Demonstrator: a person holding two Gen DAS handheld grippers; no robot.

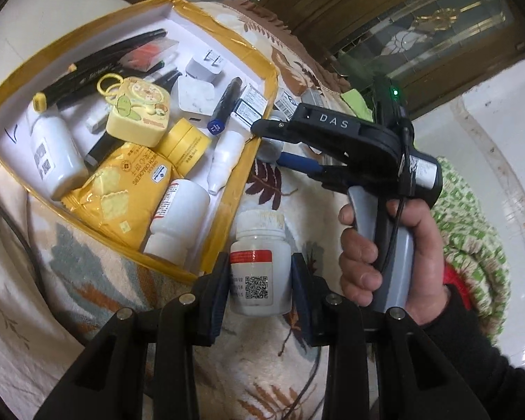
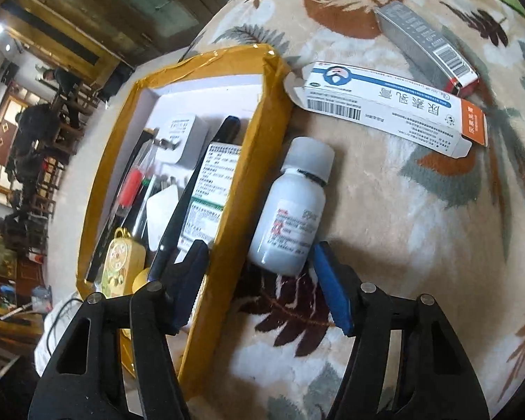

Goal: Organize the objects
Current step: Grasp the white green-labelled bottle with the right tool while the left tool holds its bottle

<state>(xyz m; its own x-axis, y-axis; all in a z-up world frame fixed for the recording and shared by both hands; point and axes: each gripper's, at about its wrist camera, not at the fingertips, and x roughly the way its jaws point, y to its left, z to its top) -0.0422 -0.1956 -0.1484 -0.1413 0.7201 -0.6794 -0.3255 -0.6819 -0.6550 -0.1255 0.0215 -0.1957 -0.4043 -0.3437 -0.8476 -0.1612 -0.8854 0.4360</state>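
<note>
My left gripper [image 1: 260,290] is shut on an upright white pill bottle [image 1: 260,262] with a red band and a QR code, held just off the near right corner of the yellow-edged box [image 1: 224,45]. The box holds several items, among them a cracker bag [image 1: 122,189], a yellow case [image 1: 140,110] and white bottles. My right gripper [image 2: 262,290] is open and points down at a small white bottle [image 2: 290,210] lying on the blanket beside the box wall [image 2: 262,161]. Its left finger sits over the box edge and its right pad is close to the bottle's base.
A white carton with a blue stripe [image 2: 385,105] and a grey carton [image 2: 423,45] lie on the leaf-patterned blanket [image 2: 402,245] beyond the small bottle. A person's hand [image 1: 388,245] holds the right gripper [image 1: 271,143]. A green knitted cloth [image 1: 472,238] lies to the right.
</note>
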